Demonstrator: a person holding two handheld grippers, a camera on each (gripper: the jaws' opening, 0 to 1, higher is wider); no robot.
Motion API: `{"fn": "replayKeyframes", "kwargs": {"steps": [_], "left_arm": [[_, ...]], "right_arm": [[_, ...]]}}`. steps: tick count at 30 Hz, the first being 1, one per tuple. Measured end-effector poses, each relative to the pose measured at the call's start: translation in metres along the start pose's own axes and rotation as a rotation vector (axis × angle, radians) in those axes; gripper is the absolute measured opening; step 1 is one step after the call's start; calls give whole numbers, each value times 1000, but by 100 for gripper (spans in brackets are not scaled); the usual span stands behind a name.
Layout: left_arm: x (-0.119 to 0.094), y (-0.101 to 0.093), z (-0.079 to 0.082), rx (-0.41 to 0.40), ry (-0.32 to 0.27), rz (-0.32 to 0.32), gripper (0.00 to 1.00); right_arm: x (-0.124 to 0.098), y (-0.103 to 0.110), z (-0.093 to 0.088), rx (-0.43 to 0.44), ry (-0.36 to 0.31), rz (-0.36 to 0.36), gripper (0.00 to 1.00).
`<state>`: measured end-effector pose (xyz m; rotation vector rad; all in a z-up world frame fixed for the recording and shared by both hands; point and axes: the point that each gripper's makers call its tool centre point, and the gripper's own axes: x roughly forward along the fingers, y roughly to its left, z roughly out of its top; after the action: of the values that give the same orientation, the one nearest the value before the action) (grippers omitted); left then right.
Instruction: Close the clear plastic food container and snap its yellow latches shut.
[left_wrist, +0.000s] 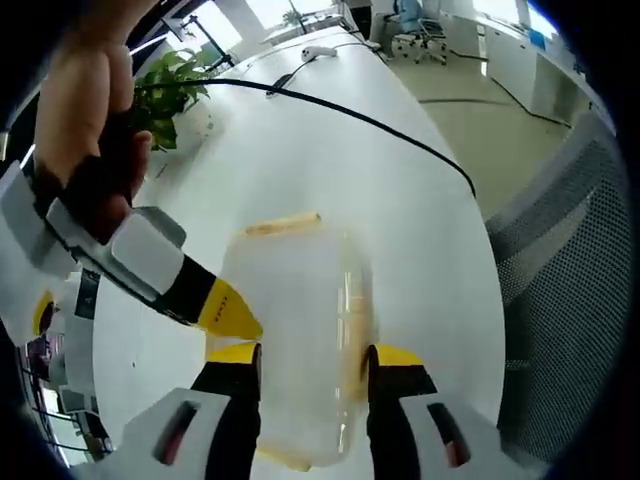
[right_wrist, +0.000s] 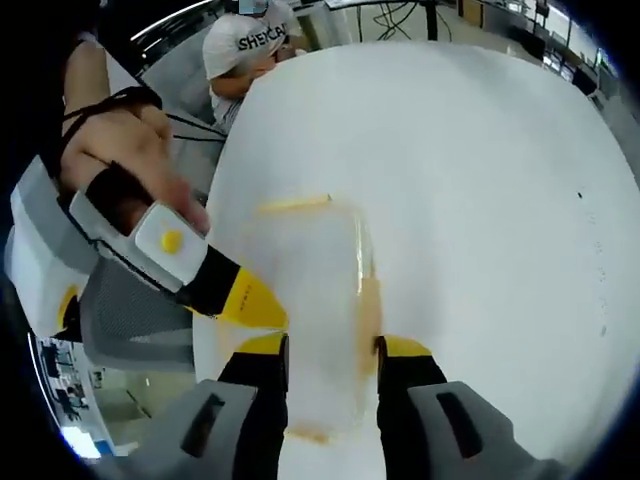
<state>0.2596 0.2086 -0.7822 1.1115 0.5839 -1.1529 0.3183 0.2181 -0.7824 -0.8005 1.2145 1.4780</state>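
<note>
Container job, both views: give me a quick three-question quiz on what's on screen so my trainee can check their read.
1. True or false: the clear container stands on a white table.
2. Multiple choice: what colour are the latches on the container? A red, B yellow, C blue.
3. Fill in: in the left gripper view, a black cable runs across the table, past a potted ___ at the far edge.

Key: 1 true. 2 B. 3 plant.
</note>
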Motion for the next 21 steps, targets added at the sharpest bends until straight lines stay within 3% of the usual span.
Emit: {"fn": "replayKeyframes", "kwargs": {"steps": [3,4,7,8,9,21], "left_arm": [[1,0,-1,7,6,12,34],[2,4,-4,71,28,46,34],[3,1,-4,59,27,63,34],[3,2,-4,46,23,61,34],[4,4,-3,47,21,62,34],[5,-1,-3,69,40,73,35]], "right_arm": [[1,0,0,-15,49,20,26],[2,3,0,-12,74,19,26],[3,2,1,-27,107,10,25],[3,6,-6,7,129,36,24],[5,2,-2,-37,107,26,23],[5,4,0,-1,136,23,25]]}}
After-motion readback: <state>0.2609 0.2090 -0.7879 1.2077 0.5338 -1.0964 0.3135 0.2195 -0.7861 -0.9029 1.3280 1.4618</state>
